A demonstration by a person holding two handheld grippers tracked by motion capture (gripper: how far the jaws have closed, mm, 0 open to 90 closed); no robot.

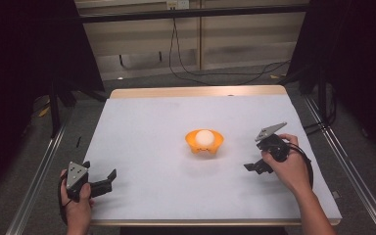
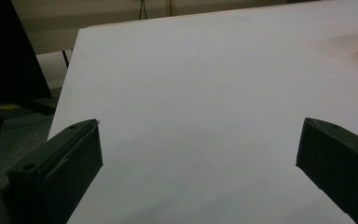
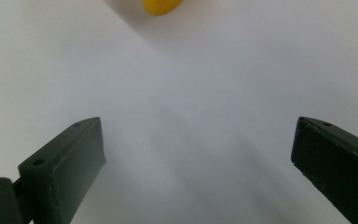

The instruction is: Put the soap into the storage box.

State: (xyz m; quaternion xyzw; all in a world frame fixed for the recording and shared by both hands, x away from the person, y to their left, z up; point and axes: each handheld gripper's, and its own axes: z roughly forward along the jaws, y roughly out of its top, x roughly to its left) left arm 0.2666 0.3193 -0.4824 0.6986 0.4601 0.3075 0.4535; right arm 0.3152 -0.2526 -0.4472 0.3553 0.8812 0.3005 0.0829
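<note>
Nearest the person, at the near left corner of the white-covered surface (image 1: 147, 127), the left gripper (image 1: 108, 177) is held low with its fingers (image 2: 63, 163) spread wide and nothing between them. In the left gripper view they frame bare white surface, and an orange edge of the bowl shows far off at the upper right.

A little farther in, on the right side, the right gripper (image 1: 252, 166) hangs just above the surface, tilted down and pointing left toward the middle. Its fingers (image 3: 65, 165) also stand wide apart and empty, and in the right gripper view the yellow-orange foot of the bowl sits at the top, ahead and slightly left of the gap.

Beyond both, near the middle of the surface, stands the small orange plastic bowl (image 1: 195, 140), upright, with a round white ball (image 1: 204, 137) resting inside it. Neither gripper touches it.

The bowl lies left of and slightly beyond the right gripper, which is clearly the nearer of the two; the left gripper is well apart from it. Bowl and ball are round, so no long axis governs the approach.
</note>
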